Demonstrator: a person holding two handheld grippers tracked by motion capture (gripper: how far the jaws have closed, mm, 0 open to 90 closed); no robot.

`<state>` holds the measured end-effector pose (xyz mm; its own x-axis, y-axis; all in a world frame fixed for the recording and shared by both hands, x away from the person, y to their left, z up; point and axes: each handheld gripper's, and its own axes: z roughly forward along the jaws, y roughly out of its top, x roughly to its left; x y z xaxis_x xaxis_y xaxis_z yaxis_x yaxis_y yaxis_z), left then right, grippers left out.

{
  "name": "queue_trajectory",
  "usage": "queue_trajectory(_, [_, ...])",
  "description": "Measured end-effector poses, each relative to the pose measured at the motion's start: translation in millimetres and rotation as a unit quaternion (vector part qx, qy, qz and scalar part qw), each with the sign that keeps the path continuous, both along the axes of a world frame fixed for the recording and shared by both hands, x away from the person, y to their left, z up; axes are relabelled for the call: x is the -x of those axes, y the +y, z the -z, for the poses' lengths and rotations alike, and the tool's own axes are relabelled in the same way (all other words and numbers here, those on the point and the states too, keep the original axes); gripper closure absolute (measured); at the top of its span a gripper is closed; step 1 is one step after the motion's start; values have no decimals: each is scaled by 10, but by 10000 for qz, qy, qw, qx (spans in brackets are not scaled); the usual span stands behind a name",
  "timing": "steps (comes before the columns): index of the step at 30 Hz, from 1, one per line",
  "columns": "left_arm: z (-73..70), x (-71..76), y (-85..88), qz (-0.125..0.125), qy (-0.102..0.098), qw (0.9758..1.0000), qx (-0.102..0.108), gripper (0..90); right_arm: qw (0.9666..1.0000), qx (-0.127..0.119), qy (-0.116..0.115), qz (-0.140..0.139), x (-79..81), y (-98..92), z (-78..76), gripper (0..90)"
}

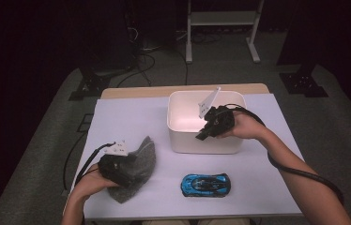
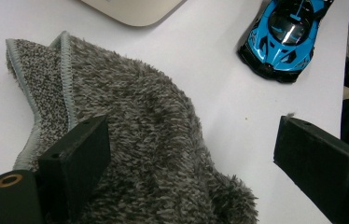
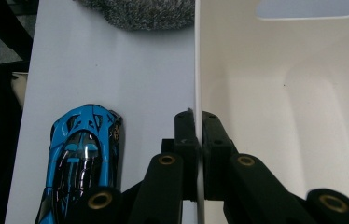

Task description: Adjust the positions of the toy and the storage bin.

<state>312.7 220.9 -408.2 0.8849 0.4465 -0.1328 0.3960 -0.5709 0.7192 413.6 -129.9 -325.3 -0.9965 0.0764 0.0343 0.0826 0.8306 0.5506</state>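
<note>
A white plastic bin (image 1: pixel 179 140) stands at the middle back of the white table. My right gripper (image 1: pixel 202 136) is shut on the bin's near wall, one jaw outside and one inside; in the right gripper view the thin wall (image 3: pixel 197 56) runs between the closed jaws of my right gripper (image 3: pixel 197 116). The bin's inside (image 3: pixel 266 102) looks bare. A grey fluffy cloth (image 1: pixel 144 151) lies at the front left. My left gripper (image 1: pixel 129 174) hangs open over the cloth (image 2: pixel 140 140), one jaw above the pile, the other above the table. A blue toy car (image 1: pixel 205 184) sits in front of the bin.
The blue car (image 2: pixel 284 35) lies between the cloth and the person's right forearm, also seen beside the bin in the right gripper view (image 3: pixel 81 163). A corner of the bin (image 2: pixel 130 9) shows beyond the cloth. Cables trail from both grippers. A white frame (image 1: pixel 220 28) stands behind the table.
</note>
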Motion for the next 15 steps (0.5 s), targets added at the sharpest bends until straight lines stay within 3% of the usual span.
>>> queue_trajectory(15, [20,0,-9,-16,48,10000,1,103,10000,-31,16,-55,121,13,4,861])
